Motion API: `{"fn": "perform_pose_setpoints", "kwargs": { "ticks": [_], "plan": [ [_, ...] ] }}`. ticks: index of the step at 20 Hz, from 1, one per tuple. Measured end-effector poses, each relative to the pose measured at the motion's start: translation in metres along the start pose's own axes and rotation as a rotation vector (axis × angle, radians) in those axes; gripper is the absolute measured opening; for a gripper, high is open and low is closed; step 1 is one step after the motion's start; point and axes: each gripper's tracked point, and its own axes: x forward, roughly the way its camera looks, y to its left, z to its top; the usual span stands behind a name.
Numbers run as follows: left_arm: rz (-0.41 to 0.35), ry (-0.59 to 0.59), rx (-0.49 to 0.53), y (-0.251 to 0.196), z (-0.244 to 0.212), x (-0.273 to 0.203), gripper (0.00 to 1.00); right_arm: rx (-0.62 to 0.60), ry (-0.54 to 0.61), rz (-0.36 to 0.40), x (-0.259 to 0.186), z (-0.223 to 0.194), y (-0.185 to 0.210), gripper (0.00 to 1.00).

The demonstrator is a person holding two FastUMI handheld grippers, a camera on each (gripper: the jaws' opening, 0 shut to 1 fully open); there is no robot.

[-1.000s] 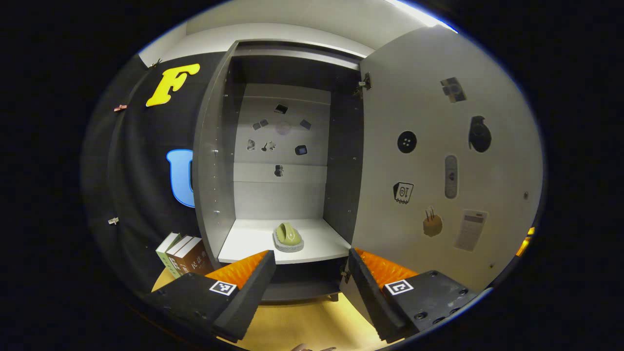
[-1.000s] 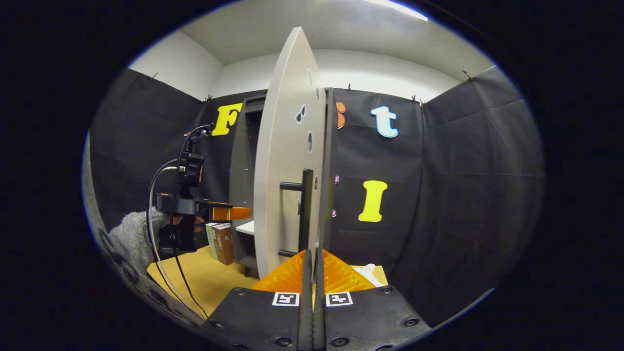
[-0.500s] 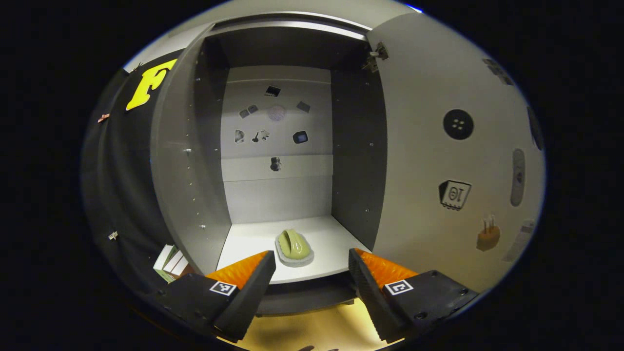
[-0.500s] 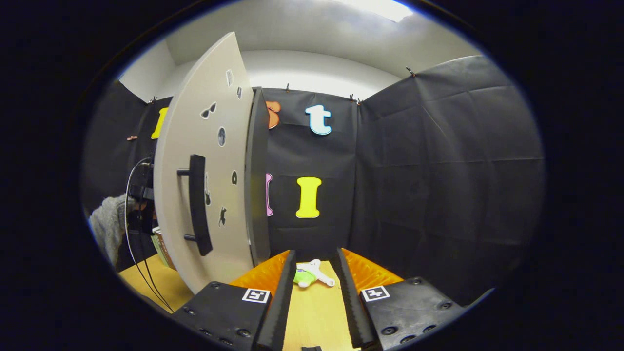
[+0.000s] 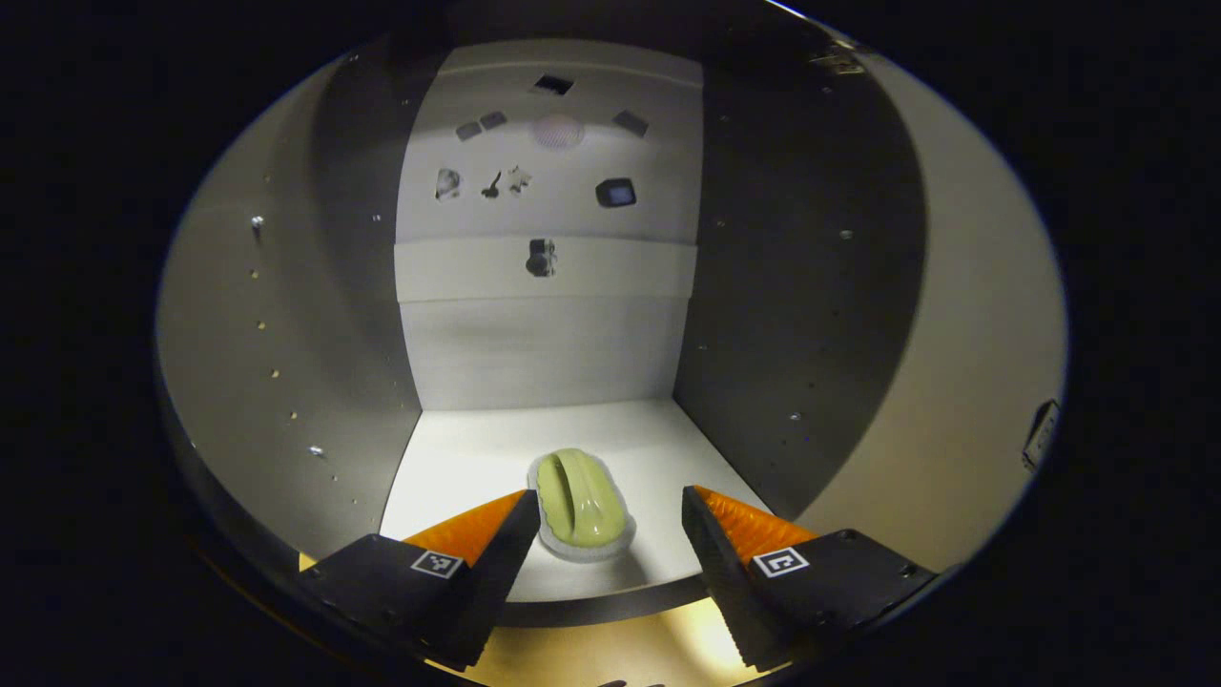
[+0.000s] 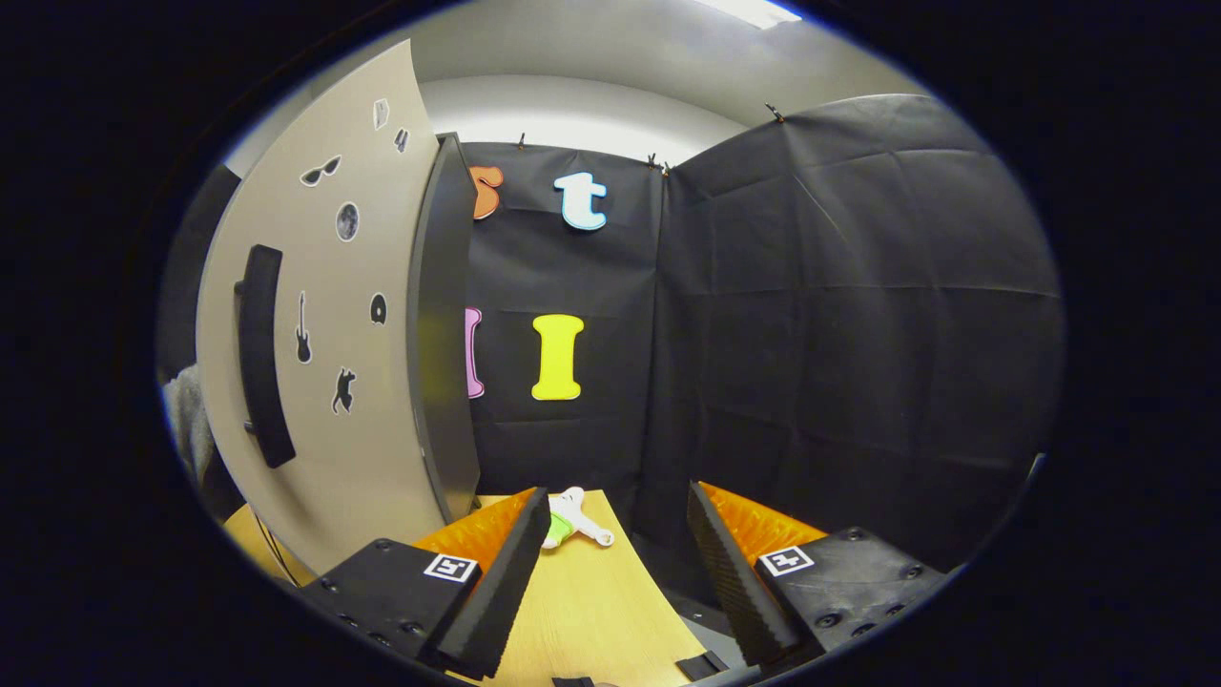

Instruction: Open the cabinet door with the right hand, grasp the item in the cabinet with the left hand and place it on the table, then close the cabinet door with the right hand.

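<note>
In the left gripper view, stickers (image 5: 540,257) marked the cabinet's back wall, and nothing stood between the left tool (image 5: 610,530) and the green item (image 5: 582,503). That item lay on the cabinet shelf (image 5: 458,468), just ahead of and between the spread fingers, untouched; it sat nearer than half a second before. In the right gripper view, the right tool (image 6: 615,544) was spread wide and empty, having released the cabinet door (image 6: 334,382), which stood open at left; a small toy (image 6: 570,520) lay on the table (image 6: 591,611).

Item ahead of our left tool: we note a glossy olive-green item (image 5: 573,493) on a pale grey scalloped base.
Shelf: white shelf (image 5: 458,458).
Door: beige cabinet door (image 6: 353,382), black stickers, black handle (image 6: 259,355).
Table: light wood-grain table (image 6: 591,611).
</note>
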Motion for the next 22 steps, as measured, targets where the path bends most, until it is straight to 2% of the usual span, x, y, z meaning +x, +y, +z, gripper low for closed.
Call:
{"fn": "perform_pose_setpoints", "kwargs": {
  "ticks": [4, 7, 8, 10, 12, 16, 17, 22],
  "plan": [
    [0.045, 0.067, -0.012, 0.013, 0.003, 0.036, 0.87, 0.004, 0.034, -0.012, 0.016, -0.013, -0.007, 0.92],
    [0.072, 0.138, -0.025, 0.019, -0.008, 0.057, 0.77, -0.009, 0.049, -0.016, 0.027, -0.018, -0.012, 0.92],
    [0.087, 0.156, -0.019, 0.023, -0.011, 0.064, 0.70, -0.007, 0.049, -0.015, 0.030, -0.018, -0.012, 0.92],
    [0.097, 0.191, -0.002, 0.024, -0.018, 0.072, 0.70, 0.000, 0.052, -0.012, 0.037, -0.018, -0.013, 0.92],
    [0.110, 0.214, 0.007, 0.024, -0.023, 0.078, 0.64, 0.008, 0.057, -0.010, 0.043, -0.019, -0.014, 0.92],
    [0.169, 0.231, 0.056, 0.032, -0.023, 0.081, 0.30, 0.016, 0.063, 0.008, 0.049, -0.021, -0.014, 0.91],
    [0.177, 0.234, 0.068, 0.032, -0.023, 0.081, 0.25, 0.016, 0.065, 0.011, 0.049, -0.022, -0.014, 0.92],
    [0.217, 0.227, 0.059, 0.033, -0.022, 0.078, 0.20, 0.029, 0.058, 0.039, 0.048, -0.021, -0.012, 0.91]
  ]
}}
